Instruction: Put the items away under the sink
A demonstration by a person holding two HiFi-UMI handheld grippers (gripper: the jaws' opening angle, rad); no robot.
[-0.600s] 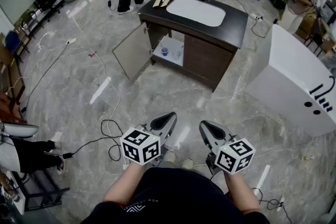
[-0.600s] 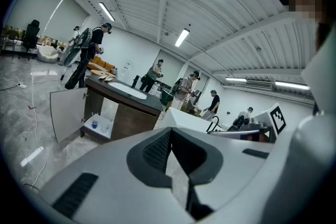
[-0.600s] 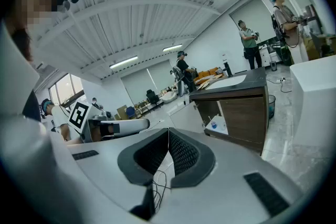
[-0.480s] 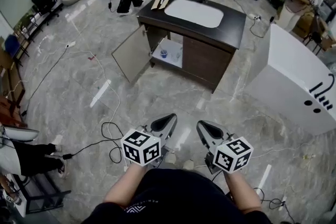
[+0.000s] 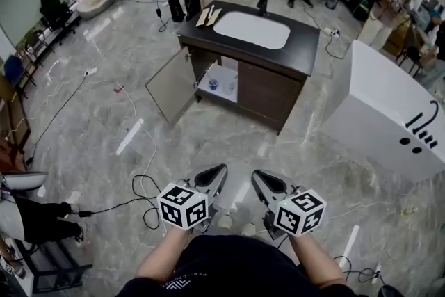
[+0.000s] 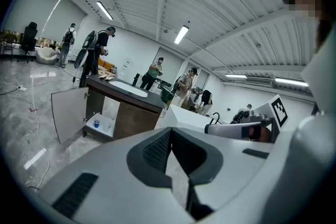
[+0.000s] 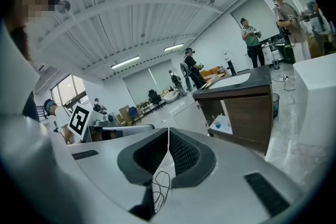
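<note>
Sink cabinet (image 5: 271, 90) stands well ahead of both tongs across open floor in the head view, its long axis running left to right. Its 1 open door (image 5: 169, 83) swings left, so the open compartment lies nearer the left tongs (image 5: 217, 174) than the right tongs (image 5: 259, 177). 1 blue cup (image 5: 213, 85) sits inside. Pale flat items (image 5: 207, 16), too small to count, lie on the tabletop (image 5: 306, 35) beside the basin.

Left gripper view: left tongs clenched on nothing, cabinet ahead and leftward.

Right gripper view: right tongs clenched, empty, cabinet ahead and rightward.
</note>
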